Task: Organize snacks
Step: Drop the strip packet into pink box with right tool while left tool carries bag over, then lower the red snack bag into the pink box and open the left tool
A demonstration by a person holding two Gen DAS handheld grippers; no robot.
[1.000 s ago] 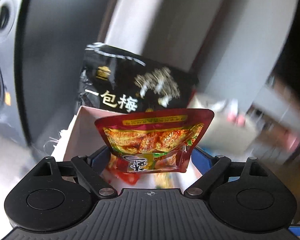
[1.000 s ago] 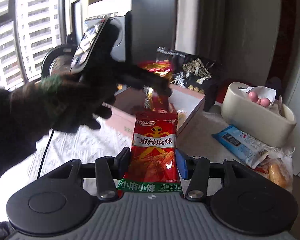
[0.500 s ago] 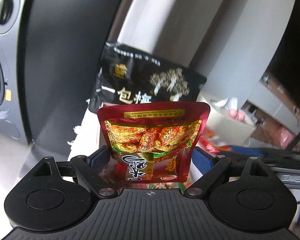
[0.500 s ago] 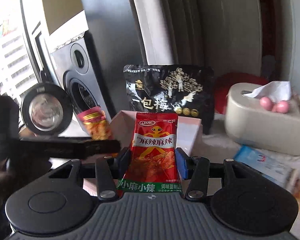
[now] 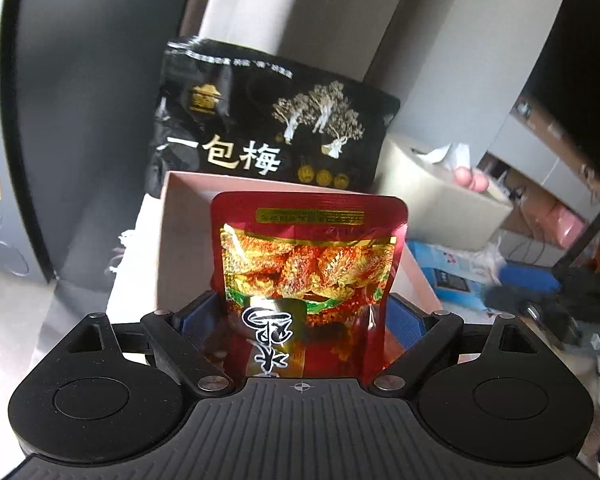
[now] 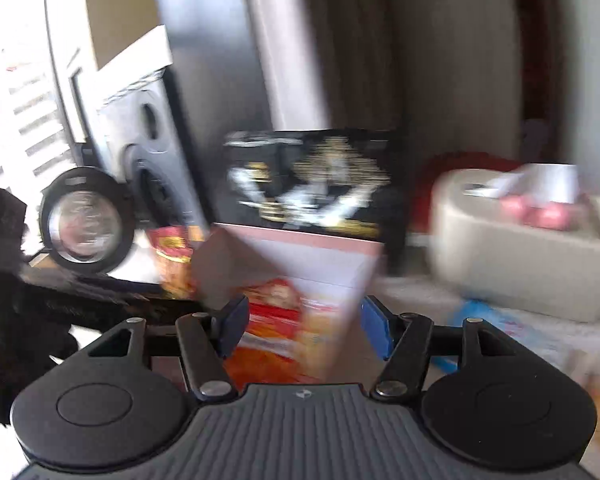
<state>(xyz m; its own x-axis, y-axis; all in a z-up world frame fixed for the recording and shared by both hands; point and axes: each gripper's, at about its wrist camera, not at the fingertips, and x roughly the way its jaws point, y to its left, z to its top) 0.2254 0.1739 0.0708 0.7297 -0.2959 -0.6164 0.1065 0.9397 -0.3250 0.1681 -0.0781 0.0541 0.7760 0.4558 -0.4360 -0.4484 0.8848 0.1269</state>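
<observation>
My left gripper is shut on a red foil pouch of spicy snacks and holds it upright over the near side of the open pink box. A large black plum bag stands behind the box. In the blurred right wrist view, my right gripper hangs over the same pink box. Its jaws are opening and the pads stand clear of the red chilli-strip packet, which lies lower between them, inside the box. The left gripper's pouch shows at the box's left.
A beige tissue box sits right of the pink box, with a blue packet in front of it. A washing machine stands at the back left. A dark gloved hand carries the left gripper at the left edge.
The right gripper swung closer over the pink box and its jaws spread; the red chilli-strip packet left the pads and dropped lower. The left gripper kept its pouch, now nearer the box.
</observation>
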